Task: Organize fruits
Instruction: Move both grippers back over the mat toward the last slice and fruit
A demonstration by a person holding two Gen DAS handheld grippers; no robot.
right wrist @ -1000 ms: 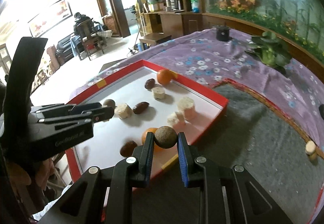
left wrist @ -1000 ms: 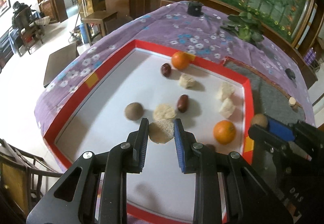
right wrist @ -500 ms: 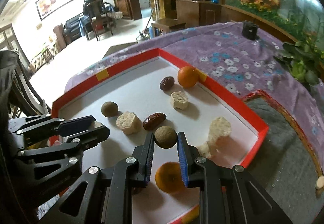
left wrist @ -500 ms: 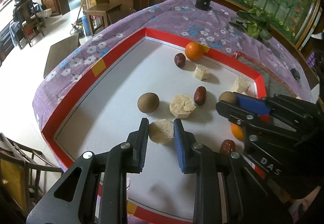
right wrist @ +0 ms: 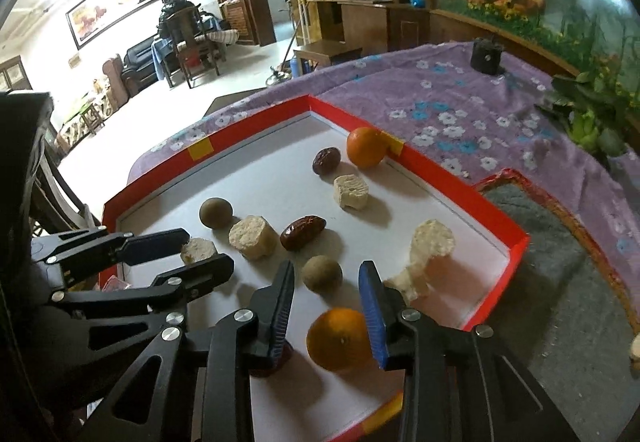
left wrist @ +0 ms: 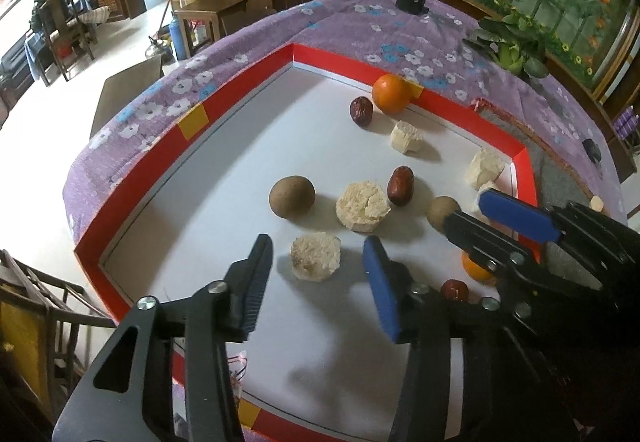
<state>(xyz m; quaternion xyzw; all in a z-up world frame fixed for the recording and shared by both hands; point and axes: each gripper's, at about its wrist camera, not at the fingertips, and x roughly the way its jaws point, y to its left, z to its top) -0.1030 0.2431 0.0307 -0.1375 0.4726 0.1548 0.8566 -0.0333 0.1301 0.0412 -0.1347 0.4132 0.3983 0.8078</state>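
Observation:
A red-walled tray [left wrist: 192, 118] with a white floor holds the fruits. My left gripper [left wrist: 317, 246] points down at its near part, jaws opening. A pale crumbly chunk [left wrist: 315, 257] lies on the floor between the fingers, with a gap on each side. My right gripper [right wrist: 327, 268] hangs over the tray's right part, jaws also opening. A brown round fruit [right wrist: 322, 276] rests between its fingers, untouched. From the left wrist view the right gripper [left wrist: 500, 226] shows beside that brown fruit [left wrist: 442, 212]. An orange [right wrist: 340, 338] lies under the right fingers.
Also in the tray are a second orange [left wrist: 391, 93], a second brown ball [left wrist: 291, 197], three red dates and several pale chunks. A grey mat [right wrist: 560, 262] lies right of the tray on the purple flowered cloth [left wrist: 360, 30]. A plant [left wrist: 508, 46] stands far right.
Both grippers' jaws have spread: the left let go of the pale chunk, the right of the brown fruit. The right gripper came from the mat's edge into the tray.

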